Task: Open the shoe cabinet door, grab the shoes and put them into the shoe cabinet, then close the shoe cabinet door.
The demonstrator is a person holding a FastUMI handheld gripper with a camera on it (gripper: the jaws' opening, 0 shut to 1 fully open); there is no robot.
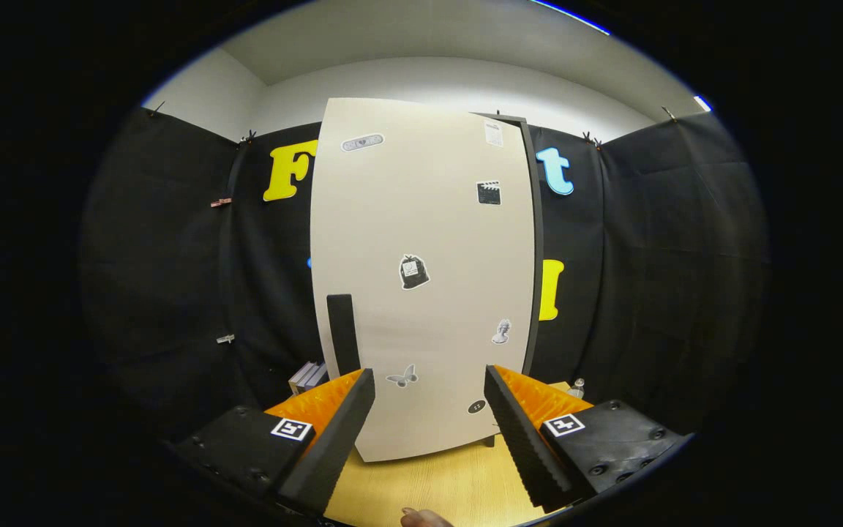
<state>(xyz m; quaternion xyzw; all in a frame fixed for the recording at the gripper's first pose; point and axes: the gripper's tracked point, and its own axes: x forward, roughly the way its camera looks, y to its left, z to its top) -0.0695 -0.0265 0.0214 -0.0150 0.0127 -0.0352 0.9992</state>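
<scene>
Shoe cabinet (421,241) stands upright on the wooden table (429,483) straight ahead of us, its pale door (392,293) facing us with small stickers scattered over it and a dark vertical handle (343,333) near the door's left edge; along the right side a dark strip of the cabinet's frame shows, so we judge the door to be shut or very nearly so, though we cannot tell whether a slight gap remains. Our gripper (429,410) is held low and level before the door, its fingers spread wide apart with nothing between them; the door's lower part sits in the gap beyond the tips, and the handle lies just above and beyond the left finger (334,432), which suits a reach for the handle; a fingertip of a person's hand (421,518) shows at the near edge of the table below us. Books (308,375) rest behind the cabinet to its left, and a small bottle (577,386) stands to its right; we see no shoes from here, so they may be out of sight or already inside. A shut door fits both the stage ahead of opening and the stage after closing with the shoes stowed; we cannot settle which.
</scene>
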